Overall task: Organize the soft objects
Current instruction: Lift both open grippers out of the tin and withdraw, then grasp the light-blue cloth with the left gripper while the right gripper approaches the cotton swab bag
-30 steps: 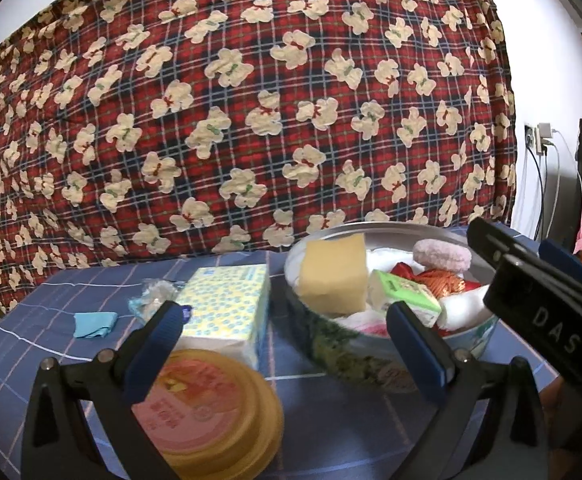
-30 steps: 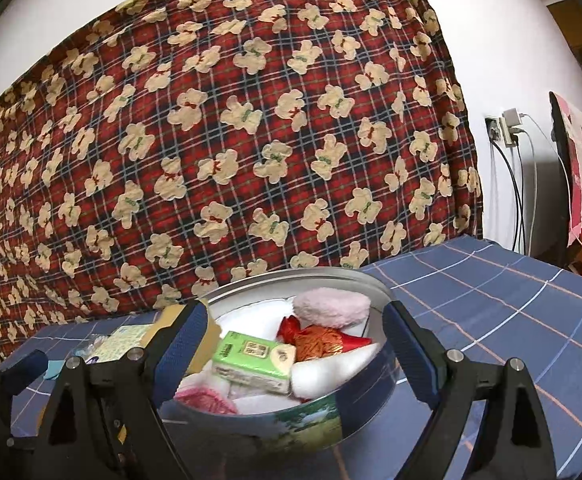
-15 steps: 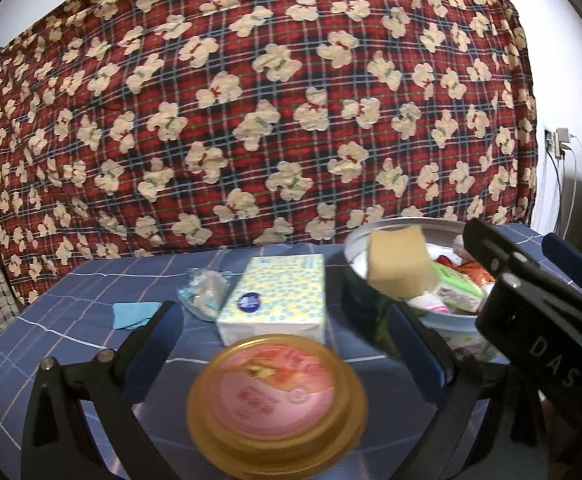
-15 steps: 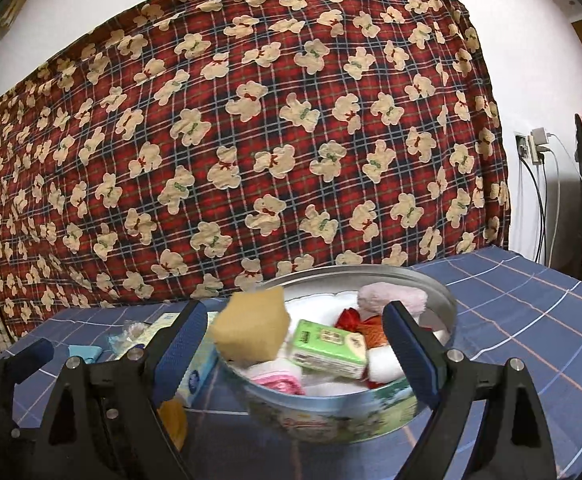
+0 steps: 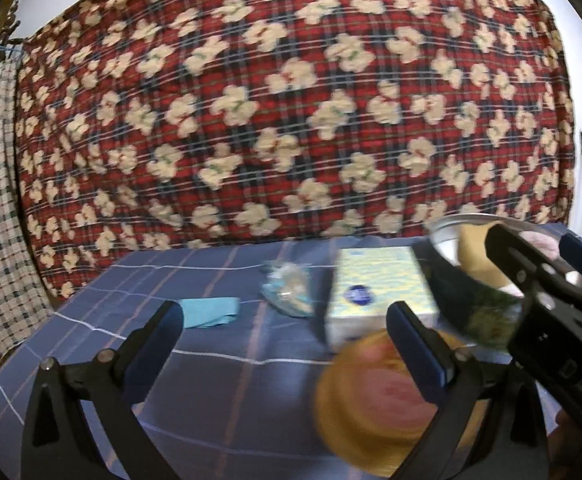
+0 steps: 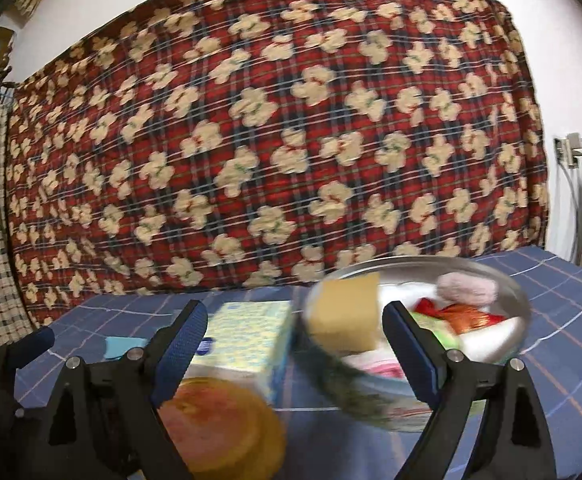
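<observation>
Blue-checked cloth covers the surface [image 5: 219, 368], where a tissue box [image 5: 379, 292] serves as landmark. A round tin [image 6: 503, 344] of soft items, a yellow sponge [image 6: 345, 318] among them, is seen just right of the box; a teal cloth [image 5: 209, 312] and a crumpled plastic packet [image 5: 289, 288] lie to its left. Both the left gripper [image 5: 283, 338] and the right gripper [image 6: 295, 332] are held with jaws apart and empty. The teal cloth, long axis running sideways, is judged nearer the left gripper.
</observation>
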A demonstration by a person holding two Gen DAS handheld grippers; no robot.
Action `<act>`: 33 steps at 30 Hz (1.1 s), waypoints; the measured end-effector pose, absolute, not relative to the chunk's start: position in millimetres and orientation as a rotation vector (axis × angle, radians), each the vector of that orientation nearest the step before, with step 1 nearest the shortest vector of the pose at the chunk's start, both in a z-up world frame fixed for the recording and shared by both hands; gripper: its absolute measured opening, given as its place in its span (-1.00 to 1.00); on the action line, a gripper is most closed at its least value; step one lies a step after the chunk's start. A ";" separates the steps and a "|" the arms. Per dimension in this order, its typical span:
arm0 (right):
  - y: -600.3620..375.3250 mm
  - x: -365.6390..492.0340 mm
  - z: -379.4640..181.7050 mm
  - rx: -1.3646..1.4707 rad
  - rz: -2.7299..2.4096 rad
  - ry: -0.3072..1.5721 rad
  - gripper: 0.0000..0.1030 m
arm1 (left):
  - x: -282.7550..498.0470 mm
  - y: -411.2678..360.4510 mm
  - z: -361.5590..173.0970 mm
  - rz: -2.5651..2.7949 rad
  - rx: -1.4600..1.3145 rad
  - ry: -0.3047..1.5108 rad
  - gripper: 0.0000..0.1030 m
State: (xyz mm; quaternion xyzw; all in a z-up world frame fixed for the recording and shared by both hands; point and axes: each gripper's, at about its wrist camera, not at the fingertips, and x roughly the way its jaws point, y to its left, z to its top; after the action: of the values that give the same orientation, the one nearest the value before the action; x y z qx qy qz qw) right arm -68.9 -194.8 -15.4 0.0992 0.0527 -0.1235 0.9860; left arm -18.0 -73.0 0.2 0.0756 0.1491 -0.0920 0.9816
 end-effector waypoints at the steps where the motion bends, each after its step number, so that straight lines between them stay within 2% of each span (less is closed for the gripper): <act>1: -189.2 -65.5 -15.1 0.198 -0.237 0.109 0.77 | -14.0 -65.4 0.4 -0.171 0.150 0.304 0.99; 14: -115.5 -20.5 -12.5 0.193 -0.138 0.170 0.77 | 53.6 28.5 -4.5 -0.027 0.090 0.435 0.99; 23: -109.3 -17.6 -14.6 0.225 -0.104 0.191 0.77 | 123.4 33.6 -17.3 -0.066 0.086 0.606 0.99; 30: -114.0 -15.7 -16.1 0.256 -0.095 0.210 0.77 | 174.1 11.5 -34.4 -0.110 0.076 0.778 0.55; 33: -115.2 -14.6 -17.2 0.264 -0.090 0.221 0.77 | 185.7 10.7 -44.3 -0.118 0.069 0.853 0.50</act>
State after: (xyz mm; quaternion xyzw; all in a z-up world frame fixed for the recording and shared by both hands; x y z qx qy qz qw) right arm -14.6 -115.2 -17.2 0.1312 0.1099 -0.0449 0.9842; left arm 185.7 10.7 -44.3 0.0333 0.4132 -0.0570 0.9083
